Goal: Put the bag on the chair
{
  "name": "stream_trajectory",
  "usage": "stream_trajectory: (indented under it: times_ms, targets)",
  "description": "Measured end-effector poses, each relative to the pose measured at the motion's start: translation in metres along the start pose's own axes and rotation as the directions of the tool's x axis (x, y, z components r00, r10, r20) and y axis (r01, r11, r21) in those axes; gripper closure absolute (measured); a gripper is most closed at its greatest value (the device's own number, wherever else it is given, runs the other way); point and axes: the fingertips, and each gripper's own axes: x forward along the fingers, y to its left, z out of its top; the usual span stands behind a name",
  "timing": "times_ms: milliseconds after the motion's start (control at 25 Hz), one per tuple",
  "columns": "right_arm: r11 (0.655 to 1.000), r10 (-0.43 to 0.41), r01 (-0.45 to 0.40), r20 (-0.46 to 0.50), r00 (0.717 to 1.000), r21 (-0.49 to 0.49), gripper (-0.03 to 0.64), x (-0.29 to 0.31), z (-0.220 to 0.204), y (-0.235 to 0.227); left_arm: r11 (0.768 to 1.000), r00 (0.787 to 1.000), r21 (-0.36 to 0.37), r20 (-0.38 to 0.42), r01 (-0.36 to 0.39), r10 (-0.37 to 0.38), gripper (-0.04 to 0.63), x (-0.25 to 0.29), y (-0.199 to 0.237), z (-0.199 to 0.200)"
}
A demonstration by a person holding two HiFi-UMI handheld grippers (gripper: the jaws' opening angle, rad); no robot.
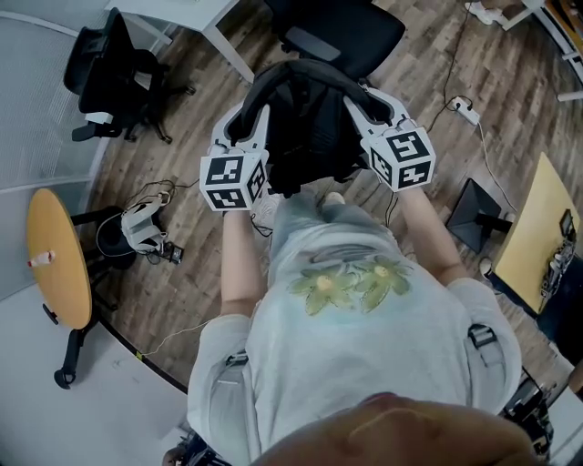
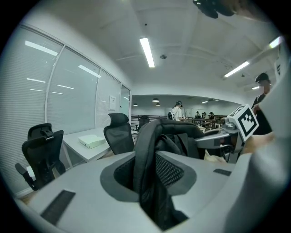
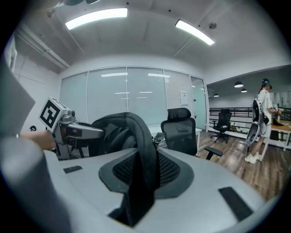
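A black backpack [image 1: 301, 127] hangs in the air in front of me, held up by its two shoulder straps. My left gripper [image 1: 253, 123] is shut on the left strap [image 2: 146, 173], which runs up between its jaws. My right gripper [image 1: 363, 98] is shut on the other strap [image 3: 144, 159] in the same way. Just beyond the bag stands a black office chair [image 1: 346, 32], also seen as a mesh-backed chair [image 3: 182, 129] in the right gripper view. The bag's body [image 2: 179, 136] hides most of the seat.
A second black chair [image 1: 114, 68] stands at the far left beside a white desk [image 1: 196, 14]. A round wooden table [image 1: 56, 259] is at my left, with cables and a device [image 1: 146, 227] on the floor. A power strip [image 1: 465, 109] and a yellow table [image 1: 537, 227] lie right.
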Motion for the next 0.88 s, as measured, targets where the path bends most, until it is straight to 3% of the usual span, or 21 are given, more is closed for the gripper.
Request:
stream_trajectory:
  times_ms: [520, 880]
  targets:
    - [0.999, -0.034, 0.034, -0.057, 0.998, 0.01, 0.518, 0.074, 0.013, -0.025, 0.999, 0.999, -0.026, -0.029, 0.043, -0.044, 0.477, 0.065, 0.057, 0.005]
    - [0.996, -0.09, 0.09, -0.024, 0.996, 0.017, 0.517, 0.144, 0.077, -0.052, 0.993, 0.993, -0.005, 0.016, 0.119, -0.119, 0.479, 0.126, 0.12, 0.067]
